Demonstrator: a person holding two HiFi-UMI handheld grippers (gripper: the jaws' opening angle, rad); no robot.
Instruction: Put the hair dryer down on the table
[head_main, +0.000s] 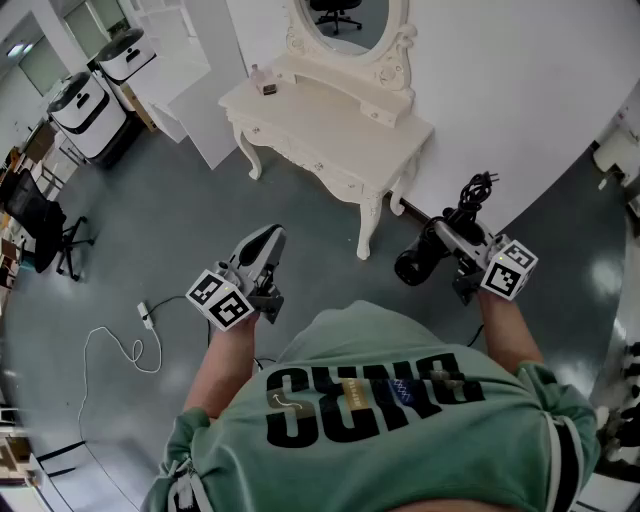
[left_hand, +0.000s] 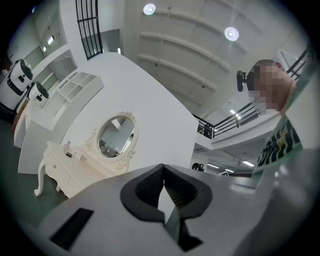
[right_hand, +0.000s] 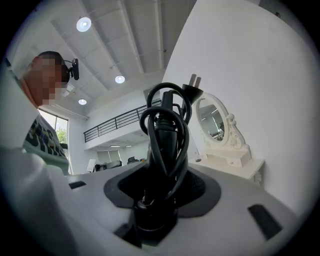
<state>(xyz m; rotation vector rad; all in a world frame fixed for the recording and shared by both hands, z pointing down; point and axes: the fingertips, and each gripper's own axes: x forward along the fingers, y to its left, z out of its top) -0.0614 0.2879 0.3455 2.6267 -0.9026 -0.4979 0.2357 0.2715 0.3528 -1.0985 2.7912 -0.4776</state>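
Note:
A black hair dryer (head_main: 424, 256) hangs in the air in my right gripper (head_main: 452, 243), barrel pointing left, to the right of the white dressing table (head_main: 330, 130) and below its top. In the right gripper view the jaws of the right gripper (right_hand: 161, 186) are shut on the hair dryer (right_hand: 165, 131) at its handle, with the coiled cord and plug rising above them. My left gripper (head_main: 266, 243) hovers over the grey floor in front of the table; the left gripper (left_hand: 163, 186) is shut with nothing in it. The dressing table (left_hand: 60, 165) and the oval mirror (left_hand: 116, 136) lie ahead of it.
A small bottle (head_main: 257, 74) and a dark item stand on the tabletop's left end. A white cable (head_main: 115, 345) with a power strip (head_main: 146, 314) lies on the floor at left. A black office chair (head_main: 45, 232) and white machines (head_main: 92, 100) stand far left.

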